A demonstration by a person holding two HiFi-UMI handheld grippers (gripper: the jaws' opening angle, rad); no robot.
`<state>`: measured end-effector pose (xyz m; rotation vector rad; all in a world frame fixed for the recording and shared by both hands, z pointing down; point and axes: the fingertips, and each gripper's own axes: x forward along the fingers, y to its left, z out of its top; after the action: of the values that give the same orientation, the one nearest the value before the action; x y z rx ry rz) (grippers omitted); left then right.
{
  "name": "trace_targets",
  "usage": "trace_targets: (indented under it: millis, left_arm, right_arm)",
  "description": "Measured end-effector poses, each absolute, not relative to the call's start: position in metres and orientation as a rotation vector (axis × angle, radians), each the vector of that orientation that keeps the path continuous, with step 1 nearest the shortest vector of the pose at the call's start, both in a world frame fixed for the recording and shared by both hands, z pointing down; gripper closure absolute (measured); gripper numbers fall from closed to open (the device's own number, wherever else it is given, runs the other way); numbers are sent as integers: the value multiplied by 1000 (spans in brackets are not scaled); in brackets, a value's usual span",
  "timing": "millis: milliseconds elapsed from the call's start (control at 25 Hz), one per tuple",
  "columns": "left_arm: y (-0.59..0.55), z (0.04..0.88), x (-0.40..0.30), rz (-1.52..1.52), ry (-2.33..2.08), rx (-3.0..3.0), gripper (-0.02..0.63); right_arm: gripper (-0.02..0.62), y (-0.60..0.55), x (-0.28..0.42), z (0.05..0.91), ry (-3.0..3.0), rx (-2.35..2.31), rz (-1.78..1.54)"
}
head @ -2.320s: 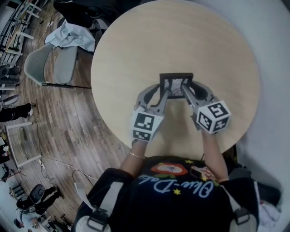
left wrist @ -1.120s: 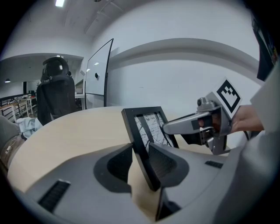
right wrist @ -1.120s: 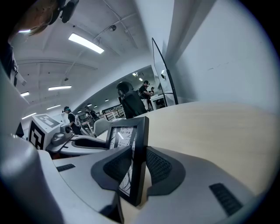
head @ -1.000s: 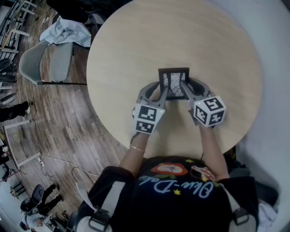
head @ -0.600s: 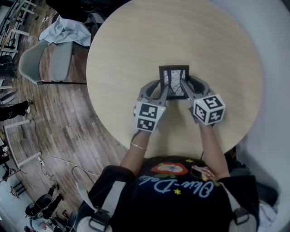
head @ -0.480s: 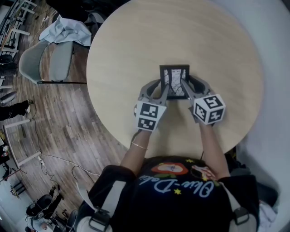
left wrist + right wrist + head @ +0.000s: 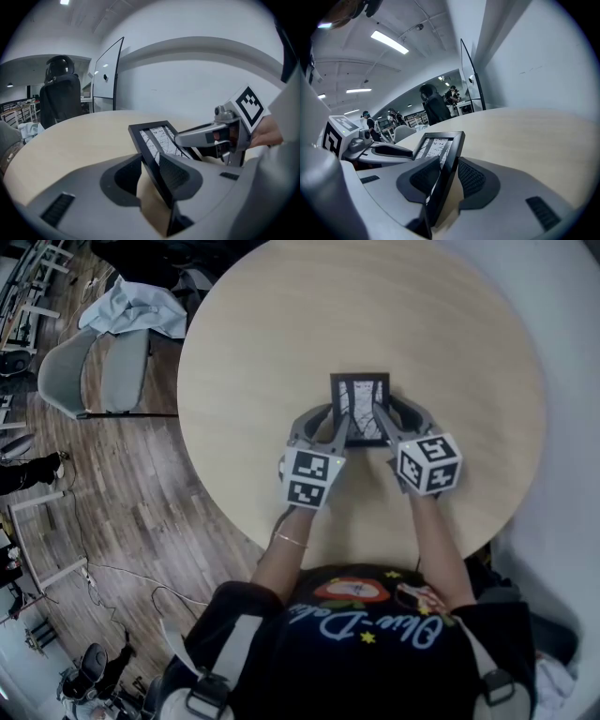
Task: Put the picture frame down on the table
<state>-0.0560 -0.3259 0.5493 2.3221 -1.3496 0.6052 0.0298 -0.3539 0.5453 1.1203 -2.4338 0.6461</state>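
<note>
Near the middle of the round wooden table [image 7: 281, 324], a little toward the person, the black picture frame [image 7: 360, 397] lies picture side up, its long axis running near to far. The left gripper [image 7: 151, 161] straddles the left rail and the right gripper [image 7: 449, 164] the right rail, both reaching in from the near side and angled down. This two-sided hold looks meant to keep the frame level on its way to the surface. The right jaws have just been opening: the rail sits between the ribbed pads with bare table showing beside it, so nothing is squeezed. The left jaws also stand wider than the rail is thick, with a gap on one side, so the hold reads as loose, not clamped. The far end looks down; the near end is unclear. Judgement: the placement is all but done, and what remains is drawing both grippers back without dragging the rails.
</note>
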Motion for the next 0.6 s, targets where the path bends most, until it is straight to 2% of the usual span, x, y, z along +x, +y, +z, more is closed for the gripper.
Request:
trace_targets:
  millis: [600]
  left_arm:
    - [-330,555,-51,632,-1361,2317,505]
  right_arm:
    - [494,-357,34,553,-2351,1142,561]
